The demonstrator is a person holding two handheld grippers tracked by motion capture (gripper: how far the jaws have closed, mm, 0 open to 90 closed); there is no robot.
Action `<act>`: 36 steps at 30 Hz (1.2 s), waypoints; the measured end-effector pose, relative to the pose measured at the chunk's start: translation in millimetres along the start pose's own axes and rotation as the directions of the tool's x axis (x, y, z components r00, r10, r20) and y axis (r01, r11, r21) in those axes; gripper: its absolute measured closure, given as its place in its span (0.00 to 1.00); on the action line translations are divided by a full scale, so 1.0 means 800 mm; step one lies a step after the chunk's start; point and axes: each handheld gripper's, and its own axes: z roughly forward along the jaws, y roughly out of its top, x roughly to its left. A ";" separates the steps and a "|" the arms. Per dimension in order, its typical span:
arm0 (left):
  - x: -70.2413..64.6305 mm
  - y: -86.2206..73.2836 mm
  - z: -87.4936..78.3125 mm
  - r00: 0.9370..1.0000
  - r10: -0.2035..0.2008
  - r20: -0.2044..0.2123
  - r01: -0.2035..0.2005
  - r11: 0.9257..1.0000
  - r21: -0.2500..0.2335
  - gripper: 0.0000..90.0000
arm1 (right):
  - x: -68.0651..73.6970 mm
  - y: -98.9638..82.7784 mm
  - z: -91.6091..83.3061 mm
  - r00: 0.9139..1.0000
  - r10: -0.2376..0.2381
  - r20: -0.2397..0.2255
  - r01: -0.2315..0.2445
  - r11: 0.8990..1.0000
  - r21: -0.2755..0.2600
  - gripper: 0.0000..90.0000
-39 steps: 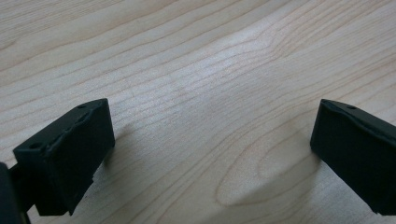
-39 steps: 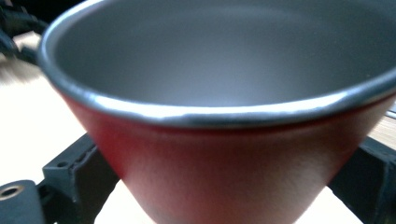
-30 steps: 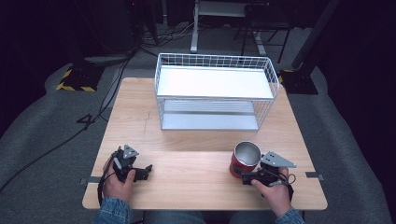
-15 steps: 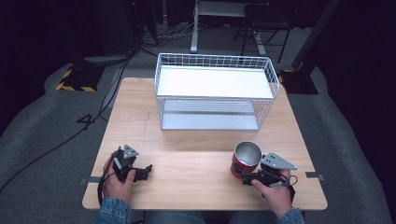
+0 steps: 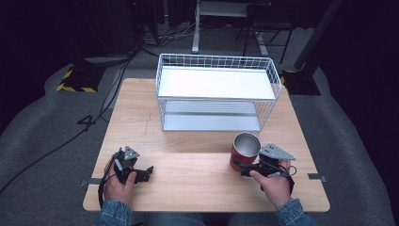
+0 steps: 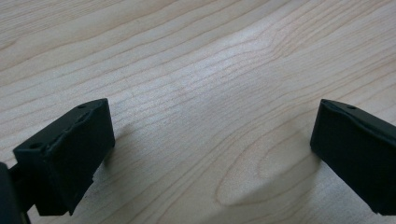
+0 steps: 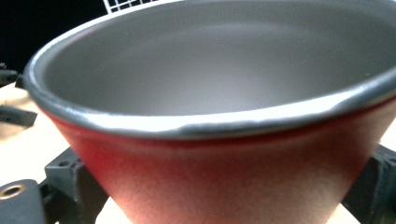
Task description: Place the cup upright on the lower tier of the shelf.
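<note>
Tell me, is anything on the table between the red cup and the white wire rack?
No, nothing visible. The red cup sits between the jaws of the right gripper, and only bare wooden table lies between it and the white wire rack behind it.

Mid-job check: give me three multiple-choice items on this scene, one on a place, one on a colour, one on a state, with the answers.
1. Where is the cup on the table?
A. on top of the rack
B. near right, in front of the rack
C. beside the left gripper

2. What colour is the cup's outside?
A. red
B. blue
C. white

3. How do the left gripper's jaws stand?
A. shut on the cup
B. shut on nothing
C. open over bare wood

Answers: 1 B, the high view shows it on the wood on the near side of the rack, at the right gripper. 2 A, the right gripper view shows a red wall under a grey rim. 3 C, the left gripper view shows wood grain between the parted jaws.
</note>
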 end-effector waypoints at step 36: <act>0.000 0.000 0.000 1.000 0.000 -0.001 0.000 1.000 -0.002 0.01 | -0.016 0.070 0.102 0.999 0.010 0.037 -0.009 1.000 -0.018 0.07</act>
